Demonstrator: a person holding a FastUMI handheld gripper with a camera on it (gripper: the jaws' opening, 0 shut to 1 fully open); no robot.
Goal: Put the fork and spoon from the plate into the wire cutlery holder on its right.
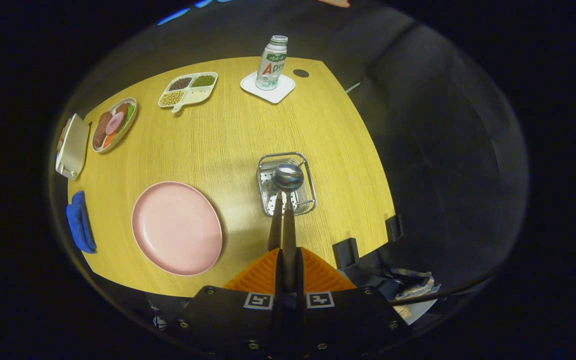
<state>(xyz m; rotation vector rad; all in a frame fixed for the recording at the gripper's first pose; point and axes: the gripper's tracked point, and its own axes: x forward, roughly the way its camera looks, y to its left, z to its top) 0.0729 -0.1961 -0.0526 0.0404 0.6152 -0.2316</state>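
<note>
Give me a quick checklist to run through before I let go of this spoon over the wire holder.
1. Grip: gripper fingers closed on the spoon handle. Ok.
2. Line-up: spoon bowl shows over the wire holder opening. Ok.
3. Height: how far the spoon hangs above the holder's floor. Cannot tell.
4. Holder upright on the table, right of the pink plate. Ok.
5. Plate holds no cutlery, and whether the fork is already in the holder. Cannot tell.
6. Room around the holder: bottle and food trays stand far beyond. Ok.
</note>
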